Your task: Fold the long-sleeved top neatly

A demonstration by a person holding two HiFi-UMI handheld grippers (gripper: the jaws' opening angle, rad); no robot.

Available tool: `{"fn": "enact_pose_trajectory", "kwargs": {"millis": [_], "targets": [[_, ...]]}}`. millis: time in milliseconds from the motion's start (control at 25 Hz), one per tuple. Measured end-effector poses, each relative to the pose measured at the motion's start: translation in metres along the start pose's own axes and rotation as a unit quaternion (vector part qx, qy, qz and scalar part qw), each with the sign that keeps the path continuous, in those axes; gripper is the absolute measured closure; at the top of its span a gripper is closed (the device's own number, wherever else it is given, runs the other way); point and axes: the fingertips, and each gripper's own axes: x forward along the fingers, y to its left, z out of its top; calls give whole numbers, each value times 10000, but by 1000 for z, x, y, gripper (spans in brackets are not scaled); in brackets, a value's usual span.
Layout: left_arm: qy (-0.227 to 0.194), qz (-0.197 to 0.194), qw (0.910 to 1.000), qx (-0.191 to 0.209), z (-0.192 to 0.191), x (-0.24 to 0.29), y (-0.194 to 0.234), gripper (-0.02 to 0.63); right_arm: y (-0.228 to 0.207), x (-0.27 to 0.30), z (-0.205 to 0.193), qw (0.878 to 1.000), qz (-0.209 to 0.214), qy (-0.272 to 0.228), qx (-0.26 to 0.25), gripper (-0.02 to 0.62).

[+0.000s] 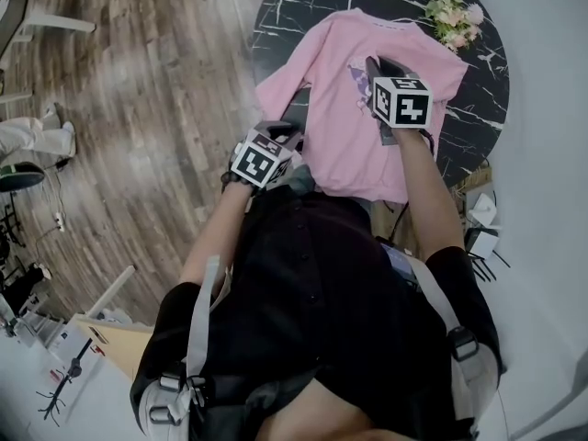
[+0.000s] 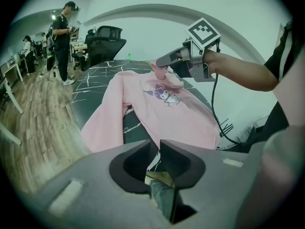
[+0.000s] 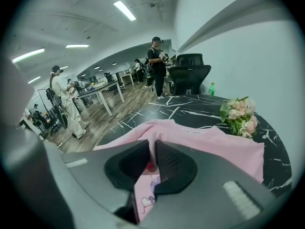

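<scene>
One pink top (image 1: 342, 145) lay front up on a round black table (image 1: 285, 12), with a cartoon print (image 2: 164, 93) on its chest and one sleeve spread toward the table's edge. The right gripper (image 3: 153, 152) was clenched on a ribbed fold of the fabric, raised above the chest. The left gripper (image 2: 158, 150) hung by the near hem, its jaws a slit apart and empty. Flowers (image 1: 452, 12) lay beside one shoulder.

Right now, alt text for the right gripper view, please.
The right gripper has its jaws shut on a ribbed strip of the pink top, which is spread on the black marbled table. Flowers lie at right, and people stand beyond.
</scene>
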Motion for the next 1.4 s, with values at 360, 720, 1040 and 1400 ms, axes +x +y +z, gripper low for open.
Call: {"fn": "enact_pose_trajectory", "kwargs": {"millis": [360, 720, 1040, 1400], "targets": [[-5, -37, 9999, -125, -3, -6, 18, 534, 26, 36, -9, 9995, 168, 277, -45, 555], [-36, 28, 9995, -310, -12, -15, 36, 534, 46, 55, -11, 9986, 476, 238, 35, 419], [-70, 172, 9989, -428, -22, -13, 51, 534, 60, 52, -22, 9972, 628, 389, -120, 400], [115, 451, 9986, -261, -48, 5, 66, 448, 70, 35, -69, 9947, 674, 768, -94, 414]]}}
